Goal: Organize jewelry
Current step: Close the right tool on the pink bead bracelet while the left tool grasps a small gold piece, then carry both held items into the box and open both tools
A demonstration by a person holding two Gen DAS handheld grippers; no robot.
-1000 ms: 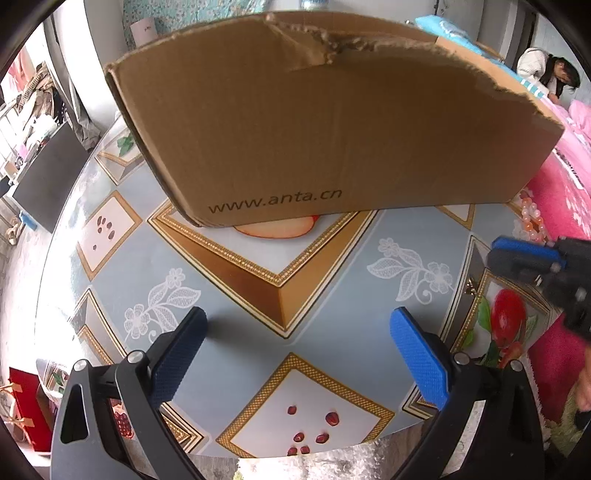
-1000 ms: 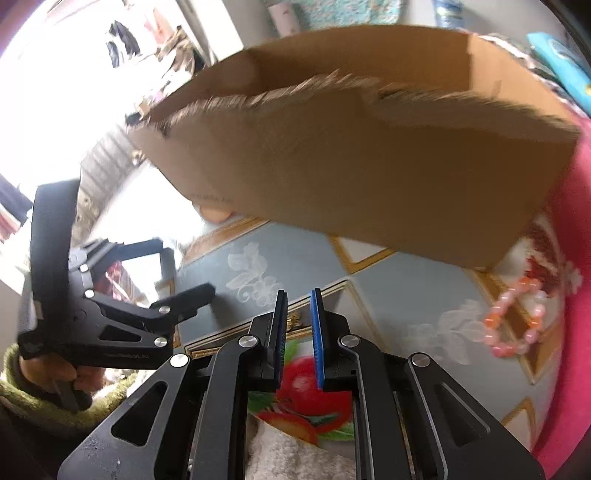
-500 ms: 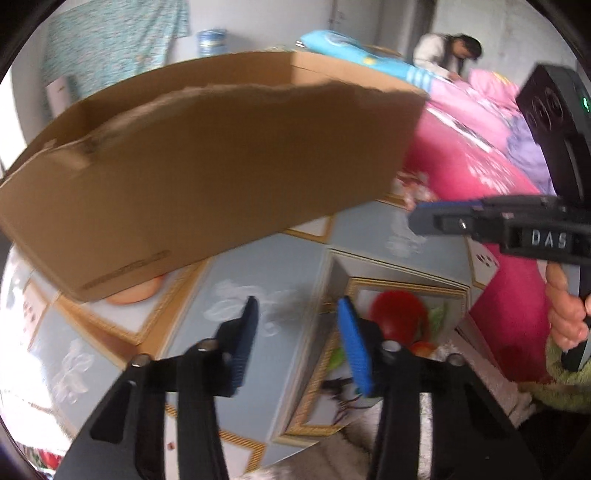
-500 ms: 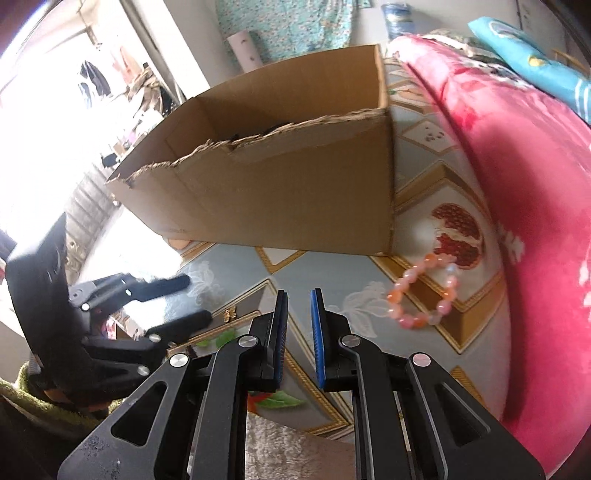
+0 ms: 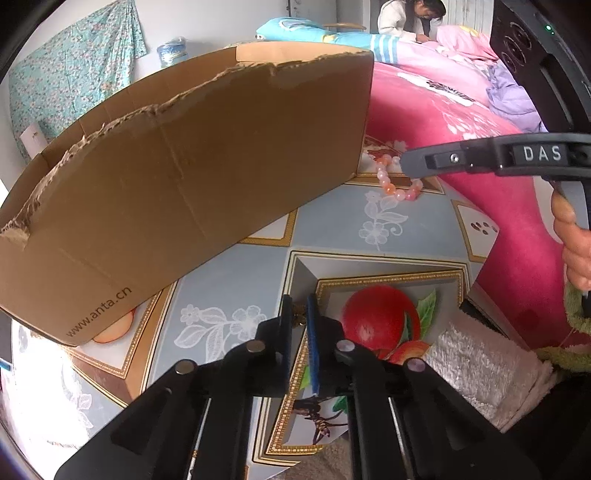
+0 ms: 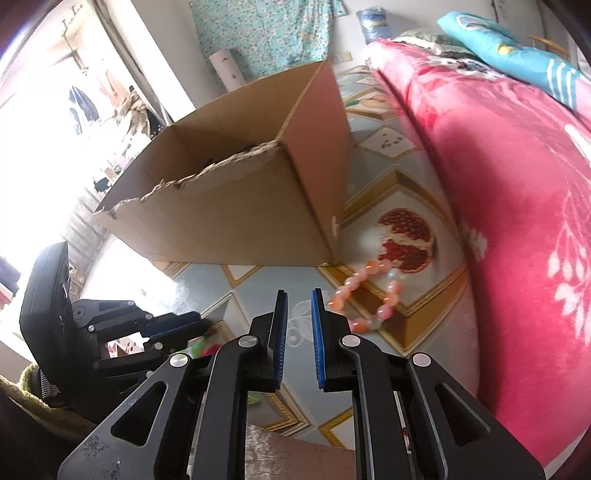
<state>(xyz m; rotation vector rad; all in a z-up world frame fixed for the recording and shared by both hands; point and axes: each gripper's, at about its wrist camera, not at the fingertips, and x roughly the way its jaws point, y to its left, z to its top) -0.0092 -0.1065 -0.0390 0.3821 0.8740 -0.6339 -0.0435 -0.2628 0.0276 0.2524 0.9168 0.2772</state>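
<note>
My left gripper [image 5: 297, 308] points down at the patterned table [image 5: 332, 236] near its front edge. Its jaws are closing, and a small gold earring [image 5: 298, 316] sits pinched between the blue pads. In the right wrist view the left gripper [image 6: 197, 325] shows low at the left. My right gripper [image 6: 299, 295] hovers with only a narrow slit between its pads and nothing in it. Just past its right fingertip lies a pink and orange bead bracelet [image 6: 369, 295], by the corner of the cardboard box [image 6: 240, 214]. The left wrist view shows the bracelet [image 5: 397, 184] behind the right gripper [image 5: 406, 162].
The open cardboard box [image 5: 184, 184] with torn rims fills the back of the table. A bed with a pink blanket [image 6: 517, 184] runs along the table's right side. A grey fluffy cloth [image 5: 480, 369] hangs at the near edge. A person [image 5: 410, 18] sits far back.
The left jaws went from wide open to nearly together around the gold earring, and that gripper swung right and rolled. The right gripper swung toward the bracelet, with its slit unchanged.
</note>
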